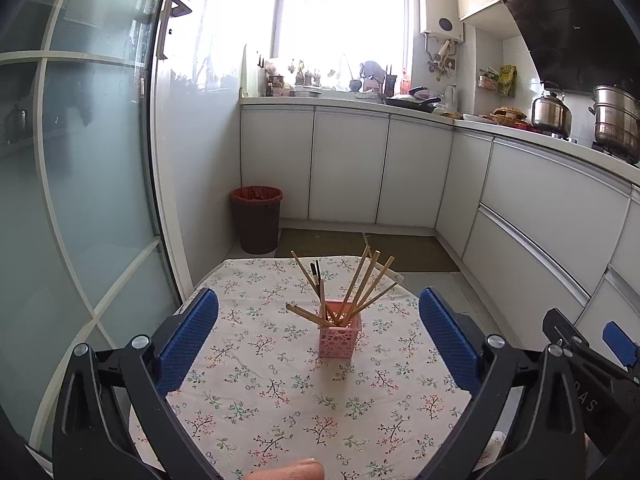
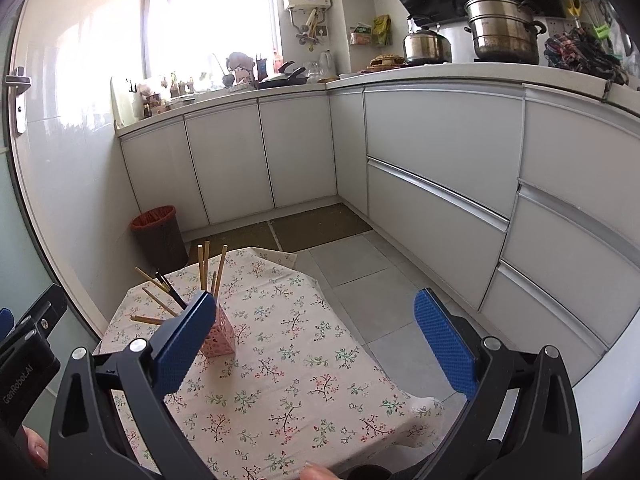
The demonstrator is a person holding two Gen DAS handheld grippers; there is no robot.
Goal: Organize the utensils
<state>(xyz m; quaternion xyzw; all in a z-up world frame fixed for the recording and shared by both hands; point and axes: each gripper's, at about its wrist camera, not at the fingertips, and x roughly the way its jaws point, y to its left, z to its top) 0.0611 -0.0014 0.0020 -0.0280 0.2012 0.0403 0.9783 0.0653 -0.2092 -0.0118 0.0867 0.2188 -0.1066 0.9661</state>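
Standing in the middle of a small kitchen is a table (image 1: pixel 280 392) with a flowery cloth on it. White cupboards (image 1: pixel 348 168) run along the back and the right side of the frame, with a bright window (image 1: pixel 344 12) at the top. A brown bin (image 1: pixel 256 220) with a red bag sits on the floor by the wall, just past the far edge of the table. Two metal pots (image 2: pixel 500 32) stand on the counter at the upper right of the right wrist view. A pink cup (image 1: pixel 340 334) stands upright near the middle of the table, and the chopsticks (image 1: pixel 360 284) stick out of it, leaning in all directions. In the left wrist view the cup sits between the two blue fingers of the left gripper (image 1: pixel 318 332), but farther away, not touching them. That gripper is wide open and holds nothing. The right gripper (image 2: pixel 314 340) is wide open and holds nothing too. In its view the cup is at the left, partly hidden behind the left blue finger (image 2: pixel 188 344).
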